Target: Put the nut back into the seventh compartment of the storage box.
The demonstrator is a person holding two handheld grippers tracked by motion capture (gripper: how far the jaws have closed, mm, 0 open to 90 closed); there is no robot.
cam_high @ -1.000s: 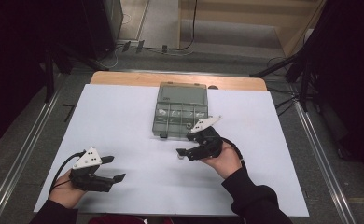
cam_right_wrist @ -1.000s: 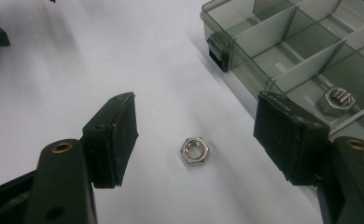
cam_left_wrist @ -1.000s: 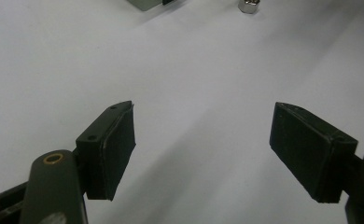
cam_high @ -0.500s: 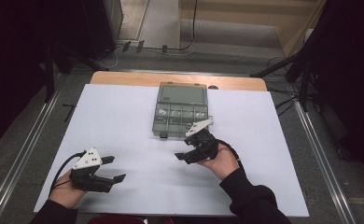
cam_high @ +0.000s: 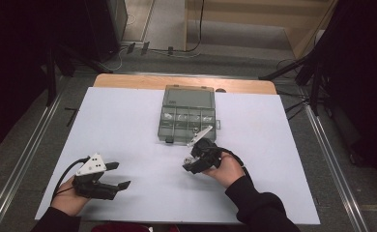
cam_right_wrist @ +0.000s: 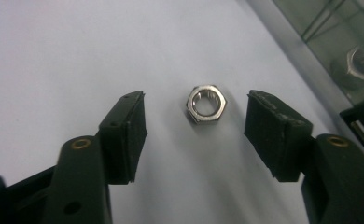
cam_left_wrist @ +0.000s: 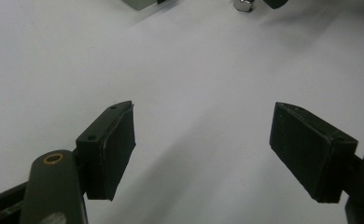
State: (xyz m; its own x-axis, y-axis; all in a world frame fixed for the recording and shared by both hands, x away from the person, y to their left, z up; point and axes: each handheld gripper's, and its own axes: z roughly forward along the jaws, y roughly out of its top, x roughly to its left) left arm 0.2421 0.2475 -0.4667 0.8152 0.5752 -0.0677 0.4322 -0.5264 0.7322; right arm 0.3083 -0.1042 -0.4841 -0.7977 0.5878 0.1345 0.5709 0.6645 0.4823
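Closing on the hex nut [cam_right_wrist: 206,103], your right gripper [cam_right_wrist: 194,121] has its jaws spread either side of it, not touching, just beside the compartment box [cam_high: 187,112]. Off-centre pads could flick it away. Your left gripper [cam_left_wrist: 203,149] rests wide open.

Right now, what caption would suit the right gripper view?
Open tongs, just closing, straddle a steel hex nut lying flat on the white table.
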